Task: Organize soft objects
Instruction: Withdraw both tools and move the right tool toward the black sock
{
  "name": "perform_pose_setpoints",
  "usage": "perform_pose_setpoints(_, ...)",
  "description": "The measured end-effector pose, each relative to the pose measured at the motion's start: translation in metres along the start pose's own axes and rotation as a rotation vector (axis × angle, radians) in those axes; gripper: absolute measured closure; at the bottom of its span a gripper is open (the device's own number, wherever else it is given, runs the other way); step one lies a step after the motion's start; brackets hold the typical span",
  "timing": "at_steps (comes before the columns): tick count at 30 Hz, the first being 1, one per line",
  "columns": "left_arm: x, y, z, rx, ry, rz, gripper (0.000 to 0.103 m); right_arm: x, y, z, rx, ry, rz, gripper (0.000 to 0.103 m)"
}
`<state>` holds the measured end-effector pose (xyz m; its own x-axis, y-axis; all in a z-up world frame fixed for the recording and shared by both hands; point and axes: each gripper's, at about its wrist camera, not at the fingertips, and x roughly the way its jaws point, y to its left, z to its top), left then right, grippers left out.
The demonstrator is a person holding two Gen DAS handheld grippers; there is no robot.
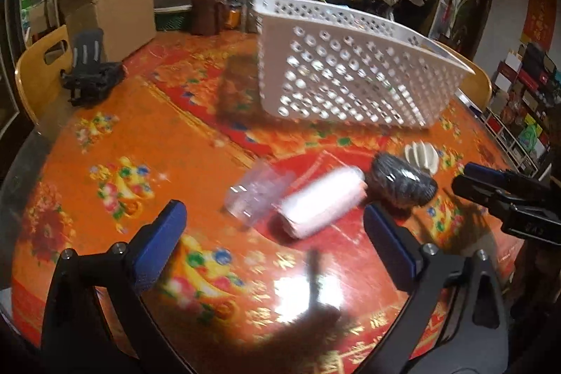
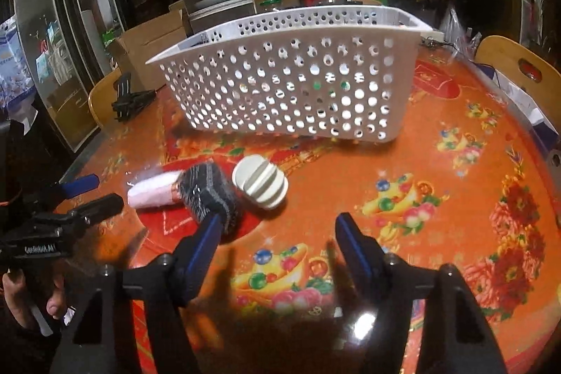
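A rolled pink cloth (image 1: 320,202) (image 2: 154,191), a dark grey rolled cloth (image 1: 403,181) (image 2: 210,195) and a cream ribbed soft piece (image 1: 422,155) (image 2: 261,186) lie in a row on the orange table. A clear plastic bag (image 1: 254,193) lies beside the pink roll. A white perforated basket (image 1: 350,72) (image 2: 291,83) stands behind them. My left gripper (image 1: 275,226) is open, just short of the pink roll. My right gripper (image 2: 277,237) is open, near the grey roll and cream piece; it also shows in the left wrist view (image 1: 491,195).
A black folding stand (image 1: 89,72) (image 2: 131,99) sits at the table's far left edge. Wooden chair backs (image 1: 38,72) (image 2: 519,62) stand at the table's sides. Cardboard boxes (image 1: 108,9), drawers and bags crowd behind the table.
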<state>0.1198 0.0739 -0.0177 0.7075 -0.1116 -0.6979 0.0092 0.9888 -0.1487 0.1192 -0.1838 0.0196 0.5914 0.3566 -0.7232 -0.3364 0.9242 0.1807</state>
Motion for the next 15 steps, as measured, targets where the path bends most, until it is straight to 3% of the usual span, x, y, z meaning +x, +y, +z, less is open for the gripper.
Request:
perform_pose_setpoints(8,0.019,0.035,0.015,-0.038,0.041,0.041,0.022,0.017,0.006,0.02,-0.035,0.028,0.022,0.053)
perform_pose_setpoints(12,0.036,0.046,0.016,-0.041,0.082,0.06,0.025,0.029,0.01,0.025,-0.057,0.05,0.021,0.056)
perform_pose_setpoints(15,0.043,0.05,0.015,-0.05,0.096,0.024,0.025,0.035,0.01,0.028,-0.065,0.059,0.024,0.057)
